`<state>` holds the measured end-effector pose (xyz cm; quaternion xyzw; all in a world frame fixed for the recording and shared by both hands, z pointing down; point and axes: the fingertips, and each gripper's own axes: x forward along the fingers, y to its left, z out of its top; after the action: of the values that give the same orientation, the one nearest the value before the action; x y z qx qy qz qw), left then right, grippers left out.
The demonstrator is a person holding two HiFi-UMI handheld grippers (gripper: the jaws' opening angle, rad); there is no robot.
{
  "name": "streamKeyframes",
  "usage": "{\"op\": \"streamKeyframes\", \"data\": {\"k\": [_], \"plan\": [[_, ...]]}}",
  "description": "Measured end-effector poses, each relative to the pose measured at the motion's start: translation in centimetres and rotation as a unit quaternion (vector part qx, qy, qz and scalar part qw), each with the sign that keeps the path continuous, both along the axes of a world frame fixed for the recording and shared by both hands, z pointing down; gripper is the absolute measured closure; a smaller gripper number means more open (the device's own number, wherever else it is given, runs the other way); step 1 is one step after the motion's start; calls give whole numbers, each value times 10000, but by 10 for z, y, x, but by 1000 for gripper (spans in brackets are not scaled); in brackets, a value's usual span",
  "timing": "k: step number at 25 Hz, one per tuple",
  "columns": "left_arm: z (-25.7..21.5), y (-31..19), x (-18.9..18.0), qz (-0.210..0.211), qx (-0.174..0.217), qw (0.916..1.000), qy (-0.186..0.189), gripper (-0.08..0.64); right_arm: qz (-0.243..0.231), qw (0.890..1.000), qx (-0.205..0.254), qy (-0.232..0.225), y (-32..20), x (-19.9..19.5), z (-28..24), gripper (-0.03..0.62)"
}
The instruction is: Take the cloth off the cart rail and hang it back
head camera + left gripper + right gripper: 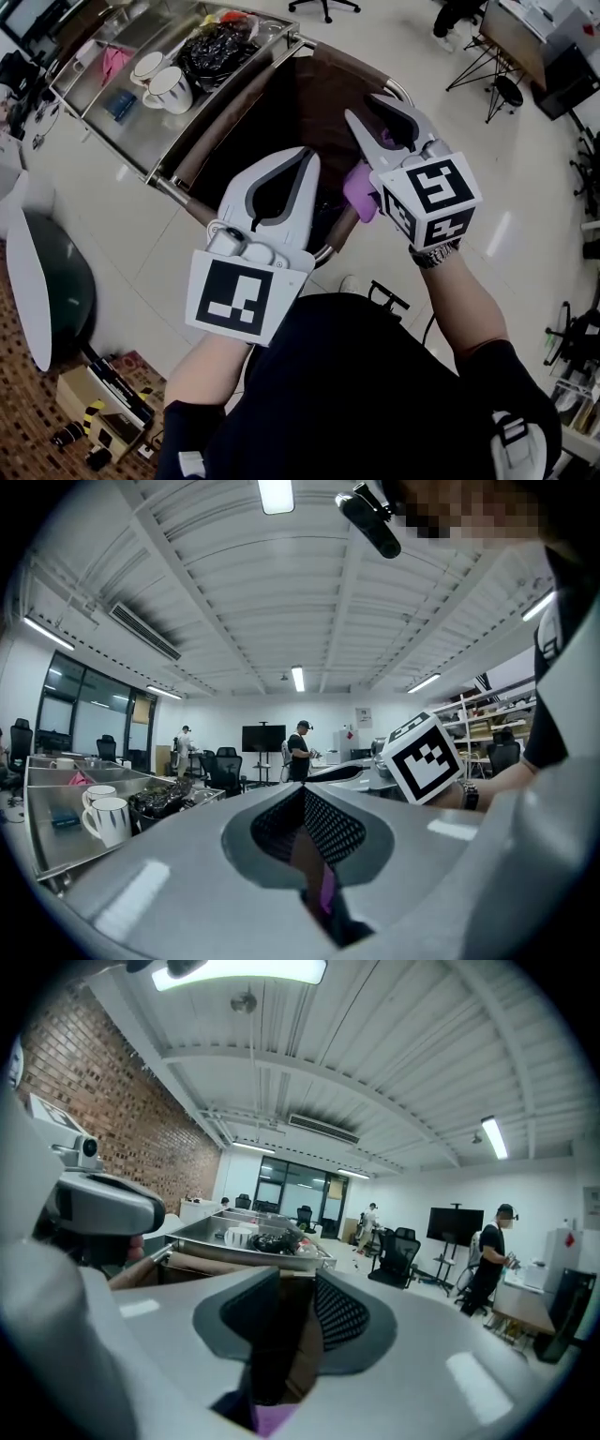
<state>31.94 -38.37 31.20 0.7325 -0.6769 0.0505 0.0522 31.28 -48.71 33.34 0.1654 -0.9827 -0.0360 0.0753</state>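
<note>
Two hand-held grippers hover over the near end of a steel cart. The left hand-held gripper (302, 157) has its jaws together at the tips, and its own view shows nothing clamped between them. The right hand-held gripper (364, 105) sits a little farther and to the right, with a narrow gap between its jaws and nothing in that gap.

Each carries a cube with bold black-and-white square markers, the left cube (234, 298) nearest the person and the right cube (431, 202) just above a wristwatch (433, 255).

The cloth (359, 187) is purple and bunched. It lies between the two grippers, just under the right one and beside the near right stretch of the rail (330, 248). I cannot tell if it is draped over the rail or only rests against it. A sliver of purple shows low in both gripper views.

Beyond the rail hangs a brown bag (309, 94). Far left, the cart's tray (112, 131) holds two white mugs (172, 89) and a black crumpled bundle (217, 54).

Far off in the room, a person in black (300, 752) stands near a dark screen (262, 738).
</note>
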Motion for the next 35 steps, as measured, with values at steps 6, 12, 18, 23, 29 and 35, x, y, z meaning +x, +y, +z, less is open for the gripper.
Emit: {"op": "streamKeyframes", "data": {"k": [6, 12, 18, 23, 29, 35], "plan": [[-6, 8, 9, 561, 61, 9984, -75, 565, 671, 9972, 156, -276, 9, 29, -18, 512], [-16, 16, 24, 1062, 160, 9941, -121, 565, 1242, 9905, 321, -502, 22, 63, -39, 542], [-20, 29, 44, 1327, 246, 9907, -151, 565, 1529, 9839, 565, -740, 44, 95, -57, 591], [-27, 35, 69, 1380, 257, 9900, -164, 565, 1488, 9826, 677, -885, 62, 122, -73, 591], [-22, 42, 104, 1214, 208, 9921, -216, 565, 1436, 9876, 394, -502, 83, 166, -61, 592], [-8, 55, 142, 992, 172, 9946, -243, 565, 1029, 9857, 721, -1123, 105, 201, -70, 592]]}}
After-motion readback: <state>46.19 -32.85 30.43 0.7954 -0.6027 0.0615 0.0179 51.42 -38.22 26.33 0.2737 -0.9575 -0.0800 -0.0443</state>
